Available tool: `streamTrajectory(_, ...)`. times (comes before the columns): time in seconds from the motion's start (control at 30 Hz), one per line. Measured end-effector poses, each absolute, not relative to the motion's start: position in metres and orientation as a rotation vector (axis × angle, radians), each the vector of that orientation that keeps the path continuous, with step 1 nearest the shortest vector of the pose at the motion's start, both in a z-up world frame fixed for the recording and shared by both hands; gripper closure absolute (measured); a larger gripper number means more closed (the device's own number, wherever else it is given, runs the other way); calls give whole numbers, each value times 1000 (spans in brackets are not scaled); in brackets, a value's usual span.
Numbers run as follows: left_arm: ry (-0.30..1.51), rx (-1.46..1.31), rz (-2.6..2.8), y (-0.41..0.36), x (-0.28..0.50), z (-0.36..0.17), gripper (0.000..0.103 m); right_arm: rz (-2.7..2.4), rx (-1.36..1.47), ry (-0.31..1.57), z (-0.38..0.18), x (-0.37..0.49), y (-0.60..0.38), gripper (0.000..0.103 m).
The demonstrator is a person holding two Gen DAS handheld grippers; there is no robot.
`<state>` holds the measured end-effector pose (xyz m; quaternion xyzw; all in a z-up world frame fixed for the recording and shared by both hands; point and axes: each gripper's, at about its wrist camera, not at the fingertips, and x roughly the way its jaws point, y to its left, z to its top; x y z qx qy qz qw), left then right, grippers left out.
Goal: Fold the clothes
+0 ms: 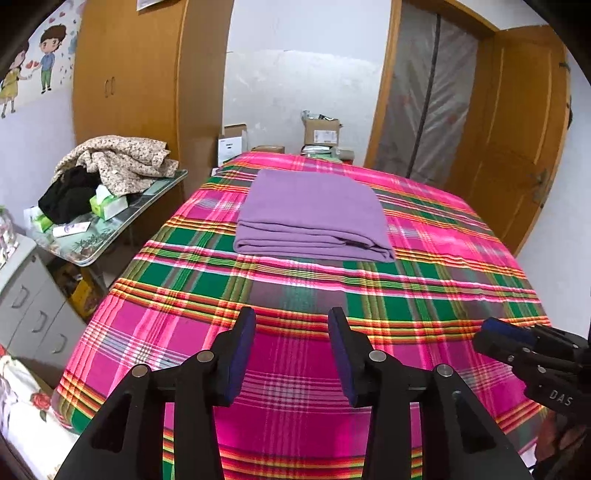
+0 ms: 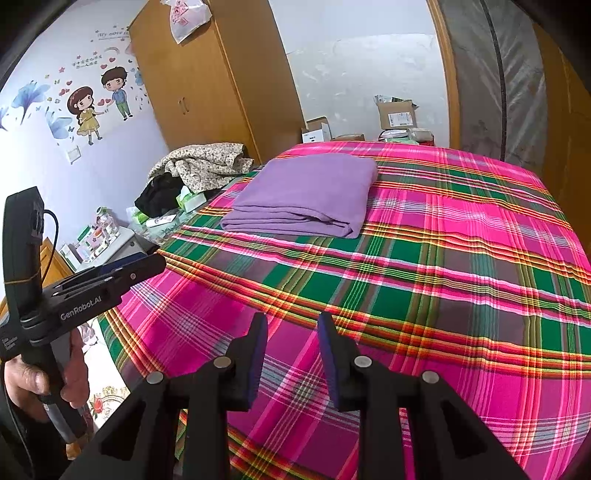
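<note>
Both grippers, left gripper (image 1: pixel 291 317) and right gripper (image 2: pixel 293 323), hang apart and empty over the bed (image 1: pixel 295 424). Farther back, a folded purple cloth (image 1: pixel 314 218) lies flat on it.

The left gripper (image 2: pixel 110 275) body reads "GenRobot.AI"; the right gripper (image 1: pixel 509 338) body shows "DAS"; the wall sticker (image 2: pixel 112 34) reads "My love".

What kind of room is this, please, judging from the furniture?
Most likely a bedroom in a home. A bed with a plaid cover fills the middle, a tall wooden wardrobe stands against the wall, and a folded purple cloth lies on the bed.
</note>
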<state>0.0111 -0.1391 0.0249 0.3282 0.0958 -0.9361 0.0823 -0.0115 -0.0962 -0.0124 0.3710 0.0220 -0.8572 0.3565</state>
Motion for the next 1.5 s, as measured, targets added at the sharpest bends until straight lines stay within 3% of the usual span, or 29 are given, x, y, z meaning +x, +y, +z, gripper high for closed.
streamTrajectory(0.2, 364, 1043, -2784, -142, 10, 19, 61, -2208, 952, 61, -11, -8, -99, 74)
streamTrajectory(0.73, 305, 1027, -2741, -140, 7, 12, 61, -2185, 995, 56, -22, -14, -102, 74)
streamTrajectory(0.9, 203, 1021, -2710, -133, 3, 13, 61, -2184, 1009, 52, -26, -17, -103, 74)
streamTrajectory(1.5, 307, 1045, -2750, -130, -2, 9, 61, -2185, 1038, 56, -34, -23, -106, 74)
